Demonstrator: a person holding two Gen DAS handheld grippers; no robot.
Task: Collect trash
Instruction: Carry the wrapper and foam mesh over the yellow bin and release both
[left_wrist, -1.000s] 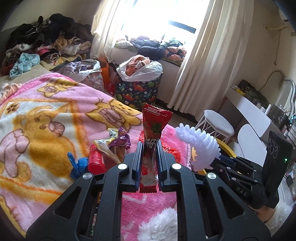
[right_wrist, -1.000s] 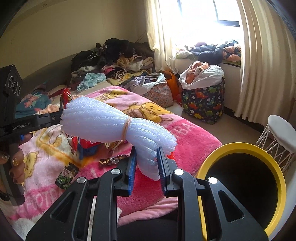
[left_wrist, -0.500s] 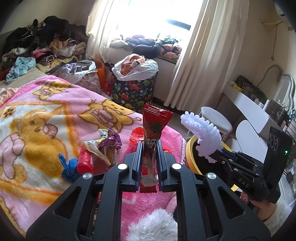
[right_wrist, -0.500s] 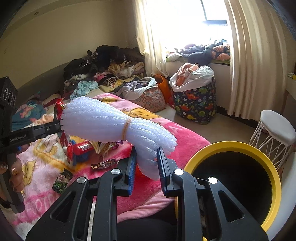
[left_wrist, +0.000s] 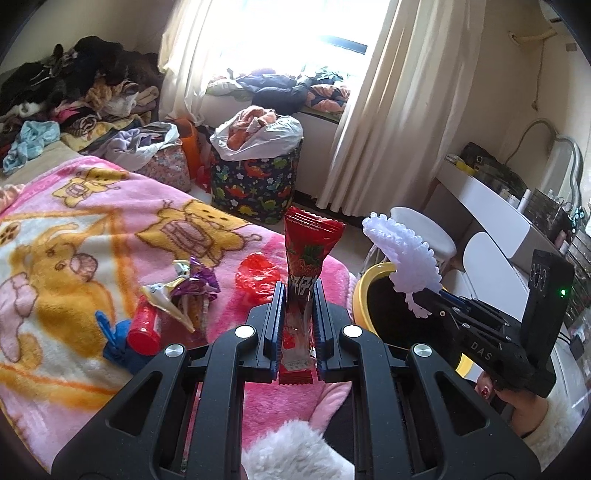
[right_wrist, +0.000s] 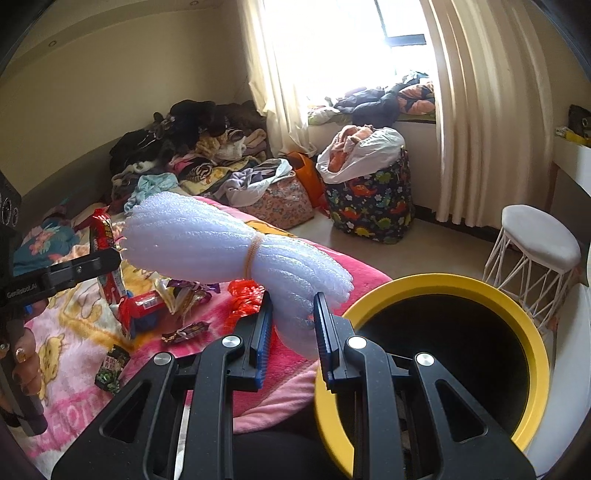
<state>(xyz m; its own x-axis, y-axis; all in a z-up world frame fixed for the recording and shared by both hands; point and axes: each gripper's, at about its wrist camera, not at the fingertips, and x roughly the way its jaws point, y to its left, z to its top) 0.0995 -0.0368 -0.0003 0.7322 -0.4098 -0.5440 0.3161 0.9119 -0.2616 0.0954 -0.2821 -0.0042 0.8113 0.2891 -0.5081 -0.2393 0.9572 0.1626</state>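
Observation:
My left gripper is shut on a red snack wrapper that stands upright between its pads, over the pink blanket. My right gripper is shut on a bundle of white foam netting tied with a rubber band, held just left of the yellow bin. In the left wrist view the same foam netting hangs over the yellow bin. More wrappers, a red tube and red crumpled plastic lie on the blanket.
A dinosaur-print basket full of clothes stands by the curtain. A white wire stool stands right of the bin. Piles of clothes cover the far bed. A white desk runs along the right wall.
Both grippers have shifted sideways toward the yellow bin, each keeping its hold. The bin shows larger and nearer in the right wrist view, and the foam netting now hangs over its rim.

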